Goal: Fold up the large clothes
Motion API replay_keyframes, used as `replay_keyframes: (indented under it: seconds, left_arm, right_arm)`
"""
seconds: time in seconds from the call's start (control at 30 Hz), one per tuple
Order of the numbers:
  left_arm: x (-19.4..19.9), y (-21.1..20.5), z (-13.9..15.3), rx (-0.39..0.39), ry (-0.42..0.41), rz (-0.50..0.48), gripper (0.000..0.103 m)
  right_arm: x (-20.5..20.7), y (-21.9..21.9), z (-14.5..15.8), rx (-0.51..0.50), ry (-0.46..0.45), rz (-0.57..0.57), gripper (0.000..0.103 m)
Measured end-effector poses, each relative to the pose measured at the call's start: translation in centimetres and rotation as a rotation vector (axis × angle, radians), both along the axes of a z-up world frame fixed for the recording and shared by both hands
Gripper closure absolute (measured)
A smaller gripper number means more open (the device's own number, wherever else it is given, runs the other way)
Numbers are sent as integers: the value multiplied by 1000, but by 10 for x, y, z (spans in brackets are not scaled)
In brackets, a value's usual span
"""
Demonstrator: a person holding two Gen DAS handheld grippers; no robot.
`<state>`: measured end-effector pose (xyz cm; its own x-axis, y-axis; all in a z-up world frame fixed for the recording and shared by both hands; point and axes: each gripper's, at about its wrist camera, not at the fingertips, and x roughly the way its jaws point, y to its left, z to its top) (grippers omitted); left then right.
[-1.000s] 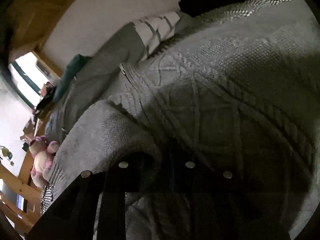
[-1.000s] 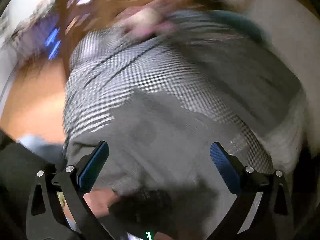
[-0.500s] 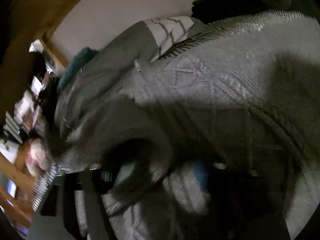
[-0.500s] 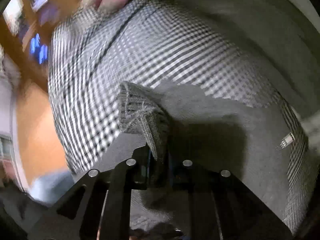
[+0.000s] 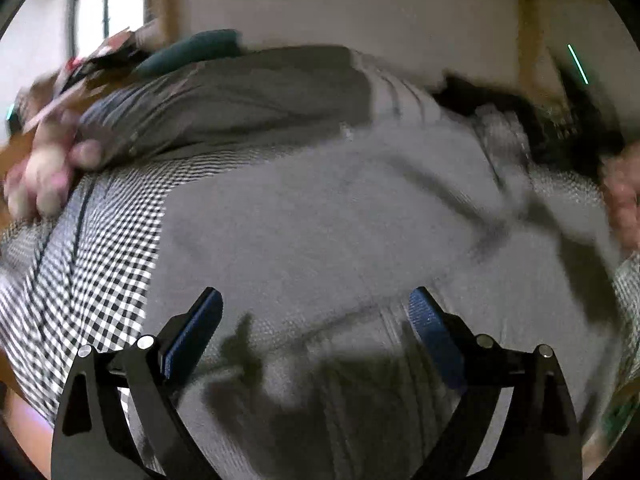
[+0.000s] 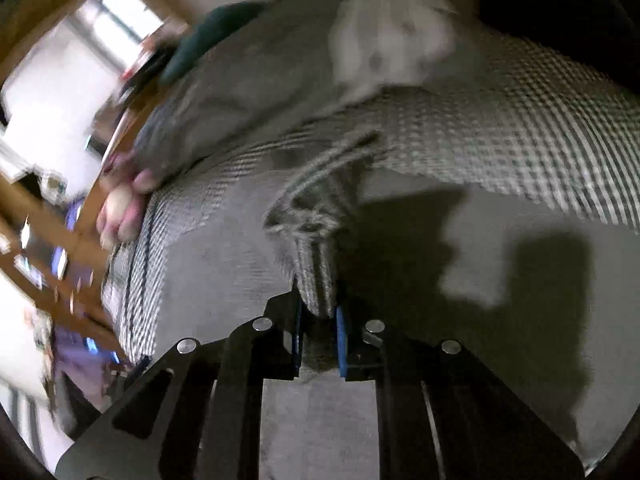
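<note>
Since a second ago, the left gripper (image 5: 314, 320) has let go of the grey cable-knit sweater (image 5: 340, 240) it was clamped on, and its two blue-padded fingers (image 5: 192, 330) are now standing wide apart above the knit with nothing between them. Over the same second, the right gripper (image 6: 318, 332) has gone from spread to pinched, and it is now holding a ribbed edge of the grey cable-knit sweater (image 6: 316, 276) between its blue pads, the fold rising straight up from the jaws. The sweater is lying spread across a black-and-white checked bed cover (image 5: 100, 248), filling most of the left wrist view, with its ribbed hem just ahead of the open fingers. A pink plush toy (image 5: 44, 176) is sitting at the left edge of the cover, blurred. A plain grey blanket (image 5: 240, 96) is lying beyond the sweater, and a teal cushion (image 5: 188, 52) is resting behind it near the pale wall (image 5: 340, 0). Both views are smeared by motion, so finer detail is not readable.
</note>
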<state>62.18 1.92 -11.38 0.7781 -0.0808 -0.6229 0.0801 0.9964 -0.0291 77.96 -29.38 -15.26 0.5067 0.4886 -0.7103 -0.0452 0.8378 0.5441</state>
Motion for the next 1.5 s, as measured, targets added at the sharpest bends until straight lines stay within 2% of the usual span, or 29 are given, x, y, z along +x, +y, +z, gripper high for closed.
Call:
replay_keyframes:
  seconds: [0.03,0.17,0.23,0.27,0.37,0.4,0.47,0.5,0.53,0.57,0.63,0.67,0.73,0.8,0.83,0.87,0.93,1.07,1.17,1.27,1.33,1.4,1.5]
  left_arm:
    - [5,6,1,-28,9,12,10]
    - [58,27,-19,-154,159,23,11]
    - [74,27,-37,-119,243,40,10]
    - [76,28,-40,-104,259,41,10]
    - [70,25,-40,-55,237,67,11]
    - [68,23,-41,-37,236,64,11]
    - [66,22,-43,-14,238,63,11]
    - [65,22,-43,-7,238,65,11]
    - [62,21,-42,1,239,69,11]
    - [59,25,-44,5,240,71,11]
    - [50,25,-42,20,238,86,11]
    - [42,31,-41,24,237,91,10]
    - [33,35,-41,42,230,109,10]
    - [32,50,-41,23,237,131,10]
    - [31,57,-42,0,244,133,11]
    - [30,60,-42,-9,247,128,10]
    - [31,64,-44,-4,250,120,9]
    - [31,69,-47,-21,256,96,8]
    - [33,67,-48,-8,258,99,7]
    - [36,64,-49,12,255,98,7]
    - [36,65,-50,11,251,92,6]
    - [35,66,-50,10,244,77,6]
    - [32,68,-51,6,228,53,6]
  right_arm:
    - [-3,-9,-6,22,0,-29,90]
    - [-6,-34,-20,163,14,-134,90]
    - [-11,-44,-21,188,21,-146,90]
    - [-13,-43,-20,193,21,-146,90]
    - [-29,-62,-32,83,71,-134,88]
    - [-36,-74,-37,25,71,-152,81]
    - [-45,-94,-30,-58,28,-221,56]
    - [-54,-102,-22,-100,-7,-272,27]
    - [-63,-106,-10,-160,-56,-323,12]
    - [-67,-104,-1,-203,-91,-331,12]
    - [-67,-73,19,-319,-131,-258,12]
    - [-65,-52,26,-353,-148,-202,12]
    - [-57,17,33,-455,-185,-19,8]
    - [-45,78,14,-587,-134,140,7]
    - [-41,92,3,-634,-105,157,7]
    - [-35,105,-17,-690,-37,171,8]
    - [-33,102,-39,-687,38,173,8]
    - [-60,72,-42,-603,15,157,8]
    - [-75,58,-31,-561,-9,108,8]
    - [-81,70,-24,-625,-50,113,7]
    - [-75,79,-37,-701,-23,146,7]
    - [-71,72,-43,-686,-32,142,6]
    - [-81,61,-33,-630,-14,94,6]
